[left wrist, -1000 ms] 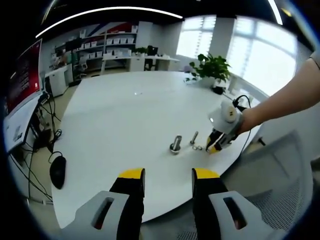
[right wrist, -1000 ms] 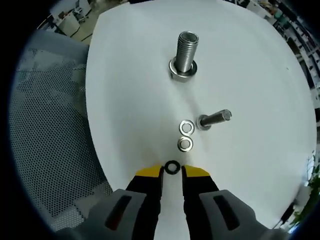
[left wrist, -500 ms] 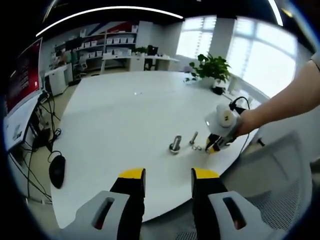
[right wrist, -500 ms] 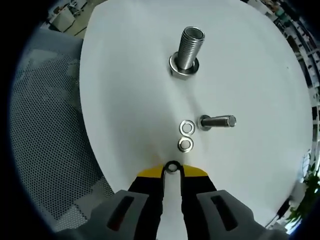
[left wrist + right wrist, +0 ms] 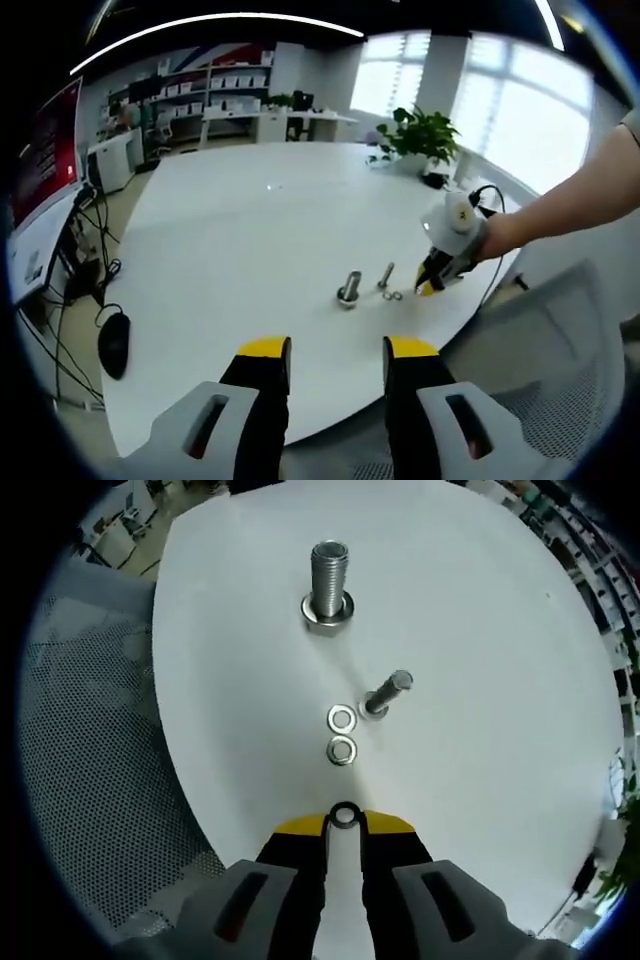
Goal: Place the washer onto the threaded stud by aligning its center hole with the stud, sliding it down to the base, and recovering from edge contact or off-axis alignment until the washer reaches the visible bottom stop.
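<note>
A large threaded stud [image 5: 328,580] stands upright in its nut base on the white table [image 5: 480,680]. My right gripper [image 5: 344,827] is shut on a dark washer [image 5: 344,815], held edge-on at its tips, above the table and short of the stud. Two silver washers [image 5: 341,734] lie between the gripper and the stud, beside a small bolt [image 5: 385,693]. In the left gripper view, my left gripper [image 5: 337,352] is open and holds nothing, well back from the stud [image 5: 348,290]. The right gripper [image 5: 432,285] hovers just right of the stud there, held by a person's hand.
A mesh chair [image 5: 90,740] sits below the table edge near the right gripper. A black mouse [image 5: 114,343] lies at the table's left edge with cables nearby. A potted plant [image 5: 425,135] stands at the far side. A person's arm [image 5: 560,205] reaches in from the right.
The right gripper's jaws closed on the dark washer and lifted it off the table, pulling back a little from the stud. The left gripper has stayed put.
</note>
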### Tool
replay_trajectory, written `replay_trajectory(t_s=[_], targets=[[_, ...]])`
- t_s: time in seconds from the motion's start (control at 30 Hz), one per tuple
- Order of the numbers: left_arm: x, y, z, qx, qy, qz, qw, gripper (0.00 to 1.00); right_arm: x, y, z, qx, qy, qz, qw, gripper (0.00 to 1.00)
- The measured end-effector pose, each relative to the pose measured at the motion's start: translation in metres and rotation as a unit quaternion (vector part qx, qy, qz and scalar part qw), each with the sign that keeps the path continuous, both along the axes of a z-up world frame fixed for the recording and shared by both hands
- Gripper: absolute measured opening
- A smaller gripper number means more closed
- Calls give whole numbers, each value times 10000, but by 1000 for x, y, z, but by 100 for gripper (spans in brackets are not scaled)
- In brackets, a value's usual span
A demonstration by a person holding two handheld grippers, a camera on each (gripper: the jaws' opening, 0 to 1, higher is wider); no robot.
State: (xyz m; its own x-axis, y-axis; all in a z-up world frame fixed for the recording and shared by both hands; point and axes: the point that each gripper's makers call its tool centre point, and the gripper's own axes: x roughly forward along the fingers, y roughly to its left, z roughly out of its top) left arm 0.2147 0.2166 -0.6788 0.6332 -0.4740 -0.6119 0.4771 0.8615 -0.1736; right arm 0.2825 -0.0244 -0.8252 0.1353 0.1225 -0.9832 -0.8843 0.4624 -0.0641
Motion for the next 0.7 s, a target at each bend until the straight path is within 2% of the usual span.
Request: replay_trajectory(t_s=[0.2,0.43,0.5,0.7], targets=[[0,-1,-1,3,8,-43,10000,35,10,-2,15,169,-121,-60,9998,14],[0,2,-2,-46,67,48,10000,34,24,13,34,535,-341,209,9978,14],[1,1,-1,1,29,28,10000,34,30,11,35,429,-394,286,9979,14],[1,3,-2,18,26,51,10000,34,40,21,47,565,-478,283,9969,14]])
